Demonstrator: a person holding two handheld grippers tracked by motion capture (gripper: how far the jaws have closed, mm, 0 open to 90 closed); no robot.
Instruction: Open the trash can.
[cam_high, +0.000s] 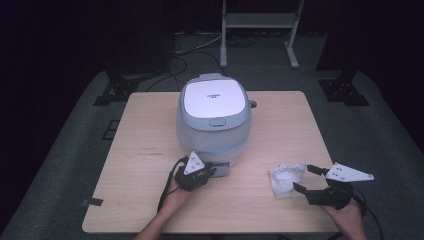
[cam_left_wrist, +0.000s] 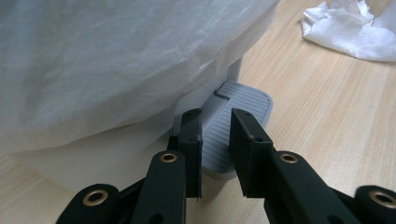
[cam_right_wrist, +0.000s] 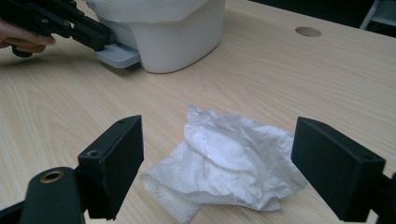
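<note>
right gripper (cam_right_wrist: 217, 172): jaws spread wide, holding nothing, crumpled tissue (cam_right_wrist: 229, 161) dead ahead between them on the worktop (cam_right_wrist: 289, 88) | left gripper (cam_left_wrist: 215, 140): jaws nearly shut, straddling grey ribbed tab (cam_left_wrist: 238, 116), contact unclear | beyond: rice cooker (cam_high: 214, 115), lid down.

From my seat I see a pale wooden table (cam_high: 280, 125) with a small round hole (cam_right_wrist: 308, 31) near its far edge. Some faint dark marks (cam_high: 150, 151) lie on the left part of the top, and a bit of dark tape (cam_high: 92, 202) sticks out at the near left corner. The table stands on grey carpet (cam_high: 385, 150). Beyond it, a light metal frame (cam_high: 257, 22) rises from the floor, with cables (cam_high: 192, 47) lying to its left. A black stand foot (cam_high: 112, 87) sits by the far left corner and another (cam_high: 342, 90) by the far right.
</note>
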